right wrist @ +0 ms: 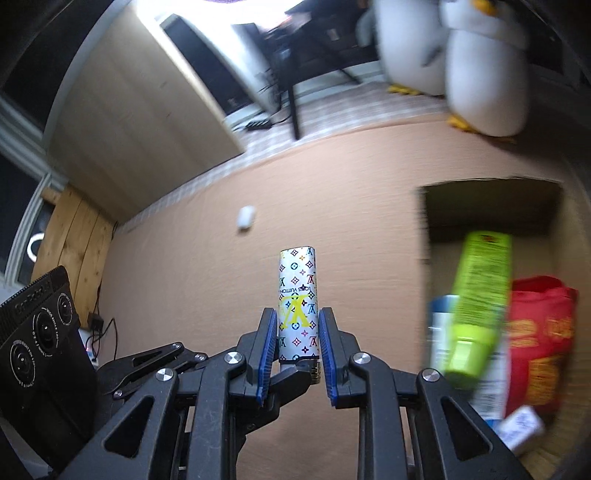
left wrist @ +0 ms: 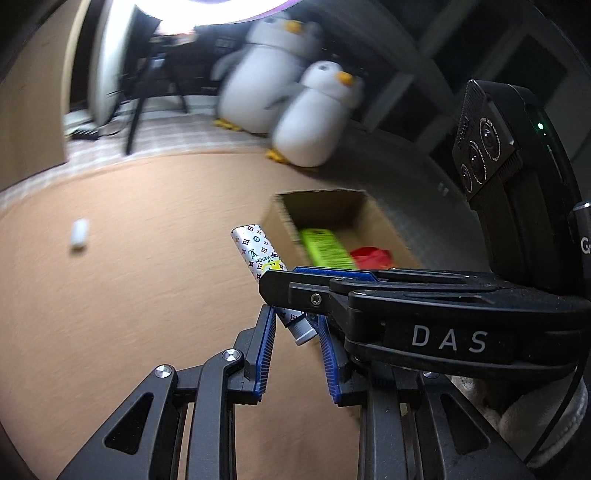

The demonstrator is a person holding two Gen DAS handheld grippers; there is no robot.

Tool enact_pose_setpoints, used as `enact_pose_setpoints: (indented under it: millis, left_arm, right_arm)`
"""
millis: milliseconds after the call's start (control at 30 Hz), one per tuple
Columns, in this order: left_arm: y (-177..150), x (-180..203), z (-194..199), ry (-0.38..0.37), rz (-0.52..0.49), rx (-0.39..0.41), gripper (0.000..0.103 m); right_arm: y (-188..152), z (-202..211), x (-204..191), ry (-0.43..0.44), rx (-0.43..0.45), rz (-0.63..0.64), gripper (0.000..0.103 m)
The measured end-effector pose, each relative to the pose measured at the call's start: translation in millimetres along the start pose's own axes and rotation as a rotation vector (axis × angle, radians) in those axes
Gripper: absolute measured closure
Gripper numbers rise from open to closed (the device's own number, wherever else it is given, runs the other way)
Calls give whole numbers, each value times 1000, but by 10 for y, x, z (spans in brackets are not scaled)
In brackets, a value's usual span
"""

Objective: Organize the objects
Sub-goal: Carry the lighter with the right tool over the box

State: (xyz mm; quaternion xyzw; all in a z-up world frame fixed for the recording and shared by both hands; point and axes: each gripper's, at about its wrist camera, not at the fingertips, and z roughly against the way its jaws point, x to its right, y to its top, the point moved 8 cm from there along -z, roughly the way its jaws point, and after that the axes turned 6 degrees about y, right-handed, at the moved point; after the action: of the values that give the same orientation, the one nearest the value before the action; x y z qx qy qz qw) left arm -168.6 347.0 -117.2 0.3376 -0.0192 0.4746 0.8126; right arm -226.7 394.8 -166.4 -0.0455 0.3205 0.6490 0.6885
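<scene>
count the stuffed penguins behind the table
2. The larger penguin stands farther back on the floor; the smaller penguin stands in front of it, just beyond the table edge. More may be out of frame.

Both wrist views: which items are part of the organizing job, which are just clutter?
Job:
- patterned tube, gripped by right tool
- left tool, around its cap end
- cardboard box holding green bottle, red packet
- small white piece on table

Lying about:
- plush penguins
- ring light
</scene>
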Motion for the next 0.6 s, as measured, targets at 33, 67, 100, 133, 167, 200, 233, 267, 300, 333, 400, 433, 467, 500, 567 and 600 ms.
enact_pose_setpoints:
  millis: [33, 67, 100, 133, 167, 200, 233, 267, 300, 333, 400, 433, 467, 500, 567, 600]
  left_arm:
    - [26, 110, -53, -10, -13, -4, 77]
    - [33, 203, -89, -15, -24, -7, 77]
    - [50, 300, -142, -21, -36, -11, 77]
    - [71, 370, -194, -26, -44, -15, 77]
    - [94, 447, -250, -32, -52, -19, 77]
    - [114, 529, -306, -40, -58, -24, 77]
    - [131, 591, -352, -47, -63, -27, 77]
    - [148, 657, -403, -52, -70, -31, 77]
    - [162, 715, -445, -56, -76, -35, 77]
    - [174, 778, -491, -60, -83, -38, 78]
    - [198, 883, -563, -69, -97, -41, 78]
    - [208, 951, -610, -78, -104, -48, 78]
    - [211, 977, -629, -78, -108, -50, 77]
    - [219, 1004, -652, -76, -110, -50, 76]
    - [215, 1041, -691, -70, -110, -59, 60]
    - [213, 1040, -689, -62, -108, -56, 55]
  right_arm:
    - [6, 64, 77, -6, 8, -11, 82]
    - [7, 145, 178, -15, 20, -24, 82]
    - [8, 185, 228, -20, 25, -31, 82]
    - [11, 236, 301, -26, 32, -41, 82]
    - [7, 294, 388, -33, 40, -52, 82]
    - [0, 341, 461, -37, 45, -60, 82]
    - [-8, 386, 535, -41, 50, -70, 82]
    - [-14, 435, 618, -47, 56, -81, 82]
    - [-21, 467, 682, -50, 60, -89, 82]
    - [-27, 504, 745, -55, 65, -98, 82]
    - [-26, 574, 865, -62, 75, -112, 82]
    - [-24, 603, 914, -65, 81, -117, 82]
    - [-18, 637, 968, -67, 87, -123, 81]
    - [-8, 659, 1008, -71, 91, -127, 80]
    - [7, 697, 1085, -99, 97, -128, 70]
    - [13, 714, 1113, -116, 103, -127, 62]
